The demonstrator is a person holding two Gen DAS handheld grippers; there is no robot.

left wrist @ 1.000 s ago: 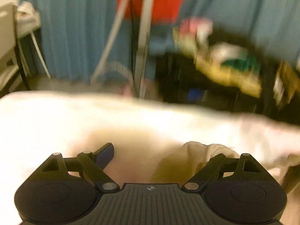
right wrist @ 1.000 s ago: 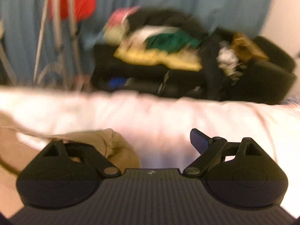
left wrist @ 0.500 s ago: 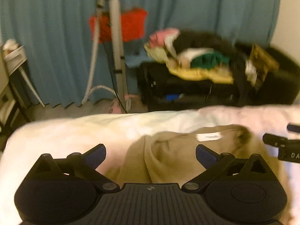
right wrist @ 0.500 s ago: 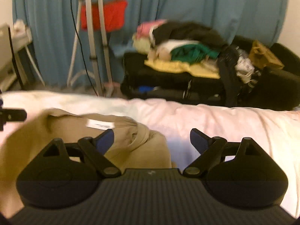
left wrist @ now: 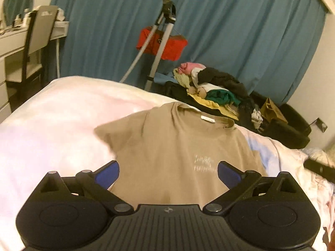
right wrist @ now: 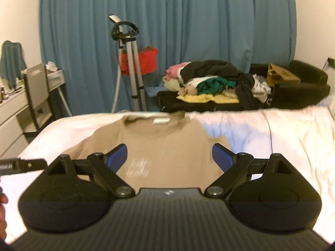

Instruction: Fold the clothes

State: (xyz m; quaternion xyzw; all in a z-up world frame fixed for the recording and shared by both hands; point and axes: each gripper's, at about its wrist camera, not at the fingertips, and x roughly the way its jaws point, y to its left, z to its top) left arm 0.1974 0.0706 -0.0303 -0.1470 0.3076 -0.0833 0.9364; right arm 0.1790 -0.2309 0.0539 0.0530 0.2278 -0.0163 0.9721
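Observation:
A tan T-shirt (left wrist: 175,146) lies spread face up on the white bed (left wrist: 62,113), collar toward the far edge, small white print on the chest. It also shows in the right wrist view (right wrist: 167,146). My left gripper (left wrist: 167,173) is open and empty, held above the shirt's lower part. My right gripper (right wrist: 169,156) is open and empty, also above the shirt's lower part. The left gripper's tip (right wrist: 23,163) shows at the left edge of the right wrist view.
Beyond the bed a black couch (right wrist: 293,92) carries a pile of clothes (right wrist: 209,79). A garment steamer stand (right wrist: 127,67) with a red cloth stands by the blue curtain (right wrist: 188,31). A white desk and chair (left wrist: 27,48) are at left.
Both grippers let go of the shirt, opened and pulled back and up. The shirt now lies flat on the bed.

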